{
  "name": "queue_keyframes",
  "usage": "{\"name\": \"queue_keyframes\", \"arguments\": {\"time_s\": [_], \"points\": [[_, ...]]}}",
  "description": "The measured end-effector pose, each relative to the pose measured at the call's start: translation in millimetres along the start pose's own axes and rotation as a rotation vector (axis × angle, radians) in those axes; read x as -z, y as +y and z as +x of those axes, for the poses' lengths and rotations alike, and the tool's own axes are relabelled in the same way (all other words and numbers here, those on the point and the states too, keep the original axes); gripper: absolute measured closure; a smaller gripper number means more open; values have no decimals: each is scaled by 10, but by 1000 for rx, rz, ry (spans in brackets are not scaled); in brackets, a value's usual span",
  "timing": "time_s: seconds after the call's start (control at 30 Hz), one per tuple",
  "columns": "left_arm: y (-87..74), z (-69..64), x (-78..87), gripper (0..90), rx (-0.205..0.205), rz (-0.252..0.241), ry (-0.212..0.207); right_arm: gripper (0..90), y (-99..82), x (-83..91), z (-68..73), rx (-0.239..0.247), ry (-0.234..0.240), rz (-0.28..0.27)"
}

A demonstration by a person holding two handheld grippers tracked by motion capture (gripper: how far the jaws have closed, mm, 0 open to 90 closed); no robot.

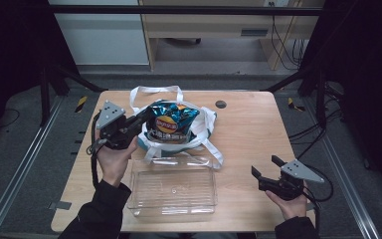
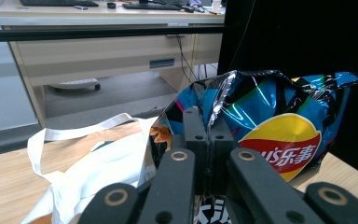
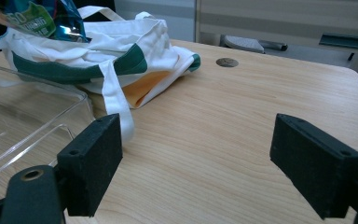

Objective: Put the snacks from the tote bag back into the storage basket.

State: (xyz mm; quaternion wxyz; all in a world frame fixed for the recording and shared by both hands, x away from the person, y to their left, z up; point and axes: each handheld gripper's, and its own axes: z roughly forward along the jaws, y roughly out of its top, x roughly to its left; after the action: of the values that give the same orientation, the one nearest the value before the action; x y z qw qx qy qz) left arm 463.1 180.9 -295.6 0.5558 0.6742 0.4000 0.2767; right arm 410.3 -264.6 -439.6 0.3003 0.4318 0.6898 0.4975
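My left gripper clenched the edge of the chip bag, which stood in the white tote bag at twelve o'clock from the clear tray. My right gripper hung released, at the tray's three o'clock.

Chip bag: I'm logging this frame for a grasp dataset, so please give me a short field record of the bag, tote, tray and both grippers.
chip bag: blue, clamped at its edge, partly above the tote
left gripper: shut on the chip bag
tote bag: white with green trim, lying open on the table
clear tray: see-through, nothing in it, near side of the tote
right gripper: open, above bare table, apart from the tray
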Motion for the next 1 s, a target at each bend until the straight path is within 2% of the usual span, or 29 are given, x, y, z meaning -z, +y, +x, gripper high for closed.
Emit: {"name": "queue_keyframes", "arguments": {"time_s": [0.6,0.87,1.0], "points": [[13,-80,323,900,8,-17,-17,171,3,10,-2,2,-6,-6],[-64,-132,460,900,31,-18,-40,172,-2,13,3,3,-5,-3],[-95,-163,532,900,20,-16,-47,172,-2,14,4,3,-5,-3]]}}
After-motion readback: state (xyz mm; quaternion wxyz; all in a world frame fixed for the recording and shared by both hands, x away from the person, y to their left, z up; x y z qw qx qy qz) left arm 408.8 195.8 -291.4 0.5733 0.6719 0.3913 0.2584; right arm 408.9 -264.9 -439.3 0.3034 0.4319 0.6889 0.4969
